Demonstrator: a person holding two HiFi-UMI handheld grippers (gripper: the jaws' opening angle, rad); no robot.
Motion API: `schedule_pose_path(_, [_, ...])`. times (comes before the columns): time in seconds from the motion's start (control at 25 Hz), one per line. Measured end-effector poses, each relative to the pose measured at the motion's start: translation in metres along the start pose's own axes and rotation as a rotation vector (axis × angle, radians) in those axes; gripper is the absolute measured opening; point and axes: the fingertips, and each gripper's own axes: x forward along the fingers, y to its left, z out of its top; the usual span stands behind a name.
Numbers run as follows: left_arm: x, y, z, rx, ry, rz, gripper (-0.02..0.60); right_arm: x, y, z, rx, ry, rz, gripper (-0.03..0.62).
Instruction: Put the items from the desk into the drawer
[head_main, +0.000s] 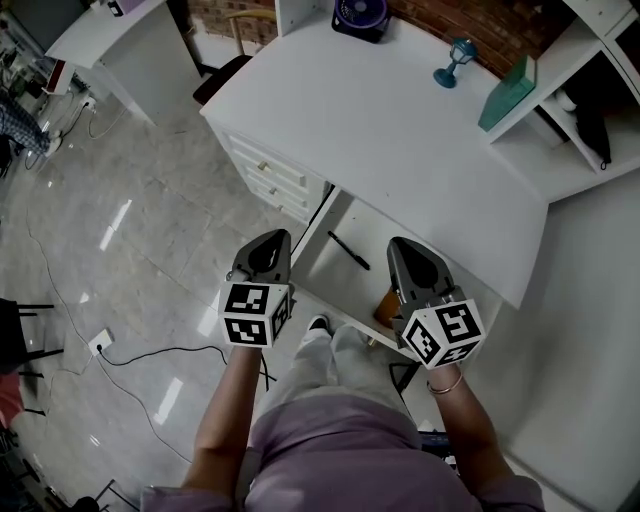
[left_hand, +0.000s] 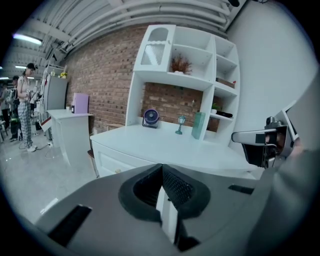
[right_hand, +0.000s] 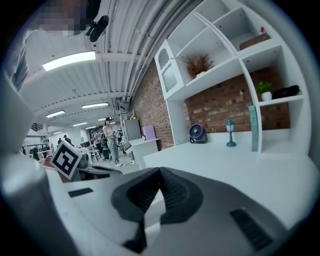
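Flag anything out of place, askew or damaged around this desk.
Nothing looks spilled or damaged. The drawer stands open with a black pen inside; the fan, lamp and teal box stand upright on the desk.

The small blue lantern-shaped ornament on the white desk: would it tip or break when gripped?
Likely tippy: the small blue lantern-shaped ornament stands upright on a thin stem over a small foot, head wider above. Probably light, given its small build. The slim stem may snap under a hard squeeze.
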Motion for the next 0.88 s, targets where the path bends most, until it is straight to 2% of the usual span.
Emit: schedule_pose_path(0.88, [-0.018, -0.015, 0.015, 0.041, -0.029, -0.015, -0.002, -0.040, -0.017, 0.014, 0.008, -0.069, -0.068, 0.002])
